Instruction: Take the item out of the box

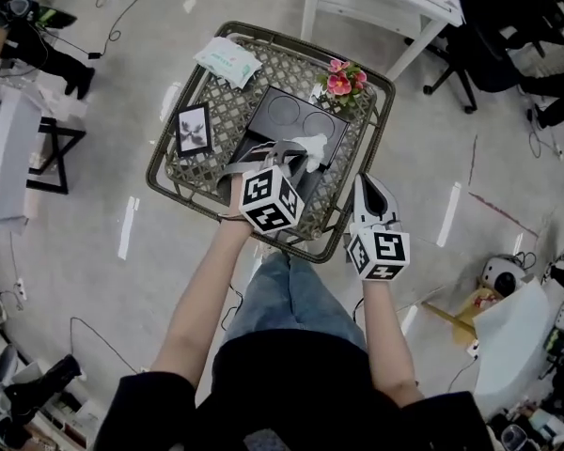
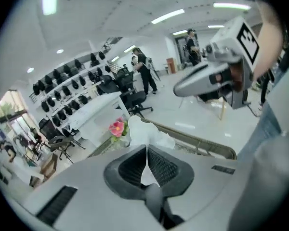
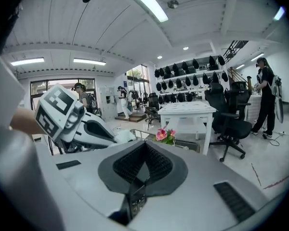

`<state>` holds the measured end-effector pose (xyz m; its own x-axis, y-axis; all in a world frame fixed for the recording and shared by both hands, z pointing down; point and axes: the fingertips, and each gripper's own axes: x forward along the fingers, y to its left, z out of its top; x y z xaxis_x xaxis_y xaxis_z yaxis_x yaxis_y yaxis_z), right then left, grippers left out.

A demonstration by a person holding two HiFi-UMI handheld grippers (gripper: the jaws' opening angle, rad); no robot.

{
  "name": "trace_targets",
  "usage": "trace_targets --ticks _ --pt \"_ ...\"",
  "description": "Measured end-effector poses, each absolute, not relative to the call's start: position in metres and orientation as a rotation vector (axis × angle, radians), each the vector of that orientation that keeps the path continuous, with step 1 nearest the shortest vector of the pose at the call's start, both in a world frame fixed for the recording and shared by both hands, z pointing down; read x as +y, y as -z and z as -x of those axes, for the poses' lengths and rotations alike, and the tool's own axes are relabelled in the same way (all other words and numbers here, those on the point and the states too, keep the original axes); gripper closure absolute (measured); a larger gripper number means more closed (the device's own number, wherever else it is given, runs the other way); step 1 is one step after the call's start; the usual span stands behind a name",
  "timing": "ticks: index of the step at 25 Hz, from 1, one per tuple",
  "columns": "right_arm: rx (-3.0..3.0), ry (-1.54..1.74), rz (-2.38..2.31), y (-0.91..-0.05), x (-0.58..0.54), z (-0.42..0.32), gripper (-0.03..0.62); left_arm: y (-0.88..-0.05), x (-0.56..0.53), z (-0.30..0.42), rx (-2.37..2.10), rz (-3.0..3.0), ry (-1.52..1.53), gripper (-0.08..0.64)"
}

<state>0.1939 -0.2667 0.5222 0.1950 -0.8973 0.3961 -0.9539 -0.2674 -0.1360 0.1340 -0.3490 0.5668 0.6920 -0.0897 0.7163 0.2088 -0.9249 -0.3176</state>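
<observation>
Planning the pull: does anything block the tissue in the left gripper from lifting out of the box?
Nothing visible does. The left gripper is shut on the tissue above the box; the right gripper and flowers sit off to the sides.

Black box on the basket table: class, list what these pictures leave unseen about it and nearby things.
Box opening: head view, covered by the left gripper and tissue.
Tissue's lower end: left gripper view, behind the closed jaws.
Packet print: head view, too small.
</observation>
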Motion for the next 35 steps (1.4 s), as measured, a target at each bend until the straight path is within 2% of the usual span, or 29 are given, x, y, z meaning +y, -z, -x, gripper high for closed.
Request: trace_targets --ticks 9,17,25,35 --pt "-1.846 -0.424 -2.408 -0.459 -0.274 -0.207 0.589 -0.429 -0.370 -0.123 0.324 2.916 0.561 0.532" --pt "-1.881 -0.300 -2.425 -0.426 -0.271 -0.196 0.589 -0.385 -0.383 -0.071 0.604 3.138 0.156 0.532" --pt "-1.947 -0.233 -2.387 -0.412 -0.270 -0.179 0.590 -0.406 -0.382 -0.038 0.768 3.115 0.163 0.532" --pt "-1.941 -0.247 -2.335 -0.420 -0.270 -0.168 0.591 -0.410 -0.378 -0.034 0.779 3.113 0.173 0.532"
